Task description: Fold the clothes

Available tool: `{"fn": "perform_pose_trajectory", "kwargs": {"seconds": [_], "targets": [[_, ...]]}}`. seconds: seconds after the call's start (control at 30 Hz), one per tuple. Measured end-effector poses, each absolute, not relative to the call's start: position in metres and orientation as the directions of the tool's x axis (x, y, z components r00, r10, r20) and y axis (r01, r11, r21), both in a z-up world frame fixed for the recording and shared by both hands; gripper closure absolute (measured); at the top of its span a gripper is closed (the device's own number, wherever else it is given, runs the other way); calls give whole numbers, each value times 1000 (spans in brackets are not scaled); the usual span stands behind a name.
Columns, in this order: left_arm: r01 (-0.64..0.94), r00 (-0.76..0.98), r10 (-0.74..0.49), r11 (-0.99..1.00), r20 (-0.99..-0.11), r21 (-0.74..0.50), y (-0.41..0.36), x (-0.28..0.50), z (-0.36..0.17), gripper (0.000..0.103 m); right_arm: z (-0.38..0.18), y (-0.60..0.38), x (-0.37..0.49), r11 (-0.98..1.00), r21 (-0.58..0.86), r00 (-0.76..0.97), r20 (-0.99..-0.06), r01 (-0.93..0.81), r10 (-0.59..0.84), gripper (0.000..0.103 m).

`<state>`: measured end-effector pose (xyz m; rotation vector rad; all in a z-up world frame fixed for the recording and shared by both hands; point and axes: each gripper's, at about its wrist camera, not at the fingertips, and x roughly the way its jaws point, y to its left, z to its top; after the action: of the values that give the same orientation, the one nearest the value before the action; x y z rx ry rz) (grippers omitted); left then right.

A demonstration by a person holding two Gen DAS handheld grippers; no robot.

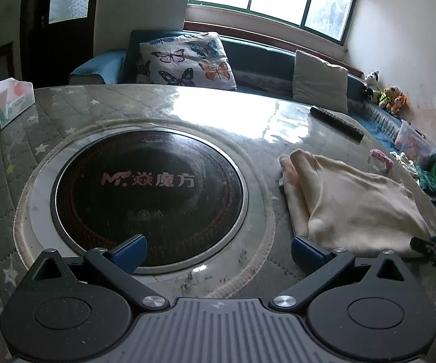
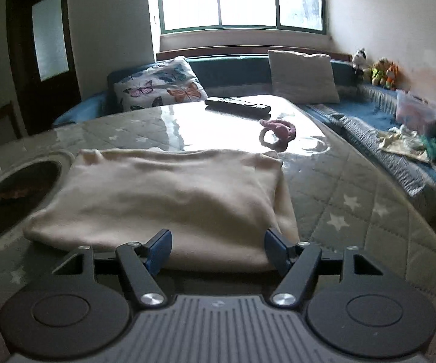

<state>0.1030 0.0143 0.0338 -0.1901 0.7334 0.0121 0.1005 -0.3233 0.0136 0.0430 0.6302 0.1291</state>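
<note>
Left wrist view: left tool (image 1: 218,252) w/ jaws apart, nothing btwn them, over the round black heater plate (image 1: 148,193); folded cream garment (image 1: 351,202) lies on the surface (image 1: 76,112) to its right. Right wrist view: right tool (image 2: 216,249) jaws apart at the garment's (image 2: 163,193) near edge, not clamping it; remote (image 2: 237,105) and pink item (image 2: 280,130) beyond.

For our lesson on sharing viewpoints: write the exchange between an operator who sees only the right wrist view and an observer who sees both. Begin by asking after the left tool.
Operator: Where is the left tool?
Observer: The left tool is open at the near rim of the round black heater plate, with nothing between its fingers.
Operator: My left edge is a blur. What stands there?
Observer: A tissue box, at the table's far left.
</note>
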Motion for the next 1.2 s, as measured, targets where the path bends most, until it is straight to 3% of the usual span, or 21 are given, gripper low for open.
{"fn": "perform_pose_trajectory", "kwargs": {"seconds": [0.17,0.37,0.57,1.2], "targets": [[-72,734,-59,984,-677,-165,10,99,30,0,22,-320,111,985,88,818,-550,-145,170,31],[-66,731,-53,987,-680,-148,7,94,30,0,10,-326,131,984,134,786,-593,-116,173,31],[-31,724,-71,990,-687,-135,-2,92,28,0,18,-322,110,987,112,807,-569,-113,157,28],[66,680,-109,994,-725,-88,-41,79,12,0,12,-307,66,994,42,801,-589,-101,107,2]]}}
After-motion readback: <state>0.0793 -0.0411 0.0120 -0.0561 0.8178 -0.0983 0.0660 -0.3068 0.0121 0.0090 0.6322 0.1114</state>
